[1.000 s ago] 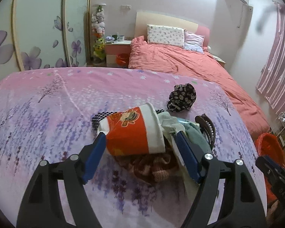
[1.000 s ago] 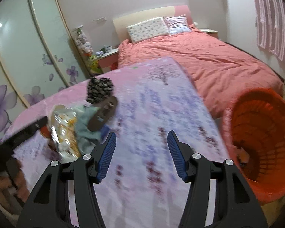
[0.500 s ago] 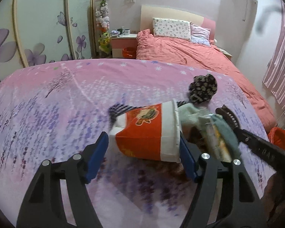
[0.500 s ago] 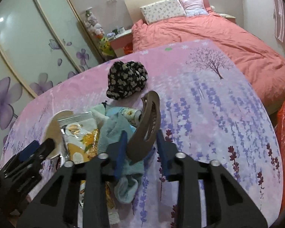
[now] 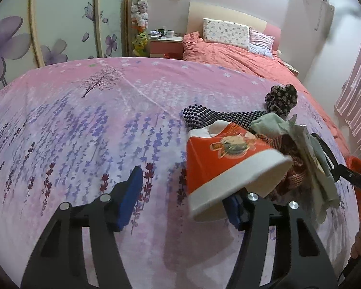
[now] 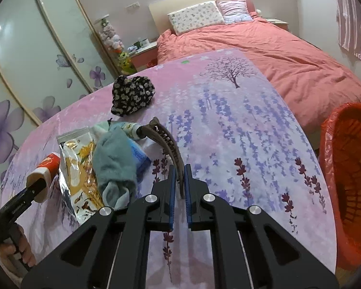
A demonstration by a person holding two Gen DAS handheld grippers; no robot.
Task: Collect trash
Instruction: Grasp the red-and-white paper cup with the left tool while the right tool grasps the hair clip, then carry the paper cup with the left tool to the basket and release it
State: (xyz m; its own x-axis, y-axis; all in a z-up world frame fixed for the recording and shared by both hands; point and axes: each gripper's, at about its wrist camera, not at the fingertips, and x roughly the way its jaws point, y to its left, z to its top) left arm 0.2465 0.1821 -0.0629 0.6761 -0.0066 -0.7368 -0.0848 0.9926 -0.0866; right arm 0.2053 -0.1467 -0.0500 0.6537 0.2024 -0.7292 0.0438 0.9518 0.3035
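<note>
A red and white paper cup (image 5: 226, 161) lies on its side on the purple bedspread, its rim over the right finger of my left gripper (image 5: 183, 200), whose jaws stand wide apart and do not clasp it. The cup also shows in the right wrist view (image 6: 47, 171). My right gripper (image 6: 179, 180) is shut on a brown hair claw clip (image 6: 167, 144). Beside the clip lie a foil snack packet (image 6: 80, 168), a teal sock (image 6: 115, 161) and a small blue box (image 6: 140, 157).
An orange trash basket (image 6: 346, 178) stands off the bed's right edge. A black floral cloth (image 6: 132, 96) and a checked cloth (image 5: 219, 118) lie on the bedspread. A pink bed (image 6: 276, 55), a nightstand (image 5: 166, 45) and wardrobe doors (image 5: 60, 24) are behind.
My right gripper closed onto the hair clip. My left gripper shifted left, so the cup now sits over its right finger instead of between both. The cup tilted.
</note>
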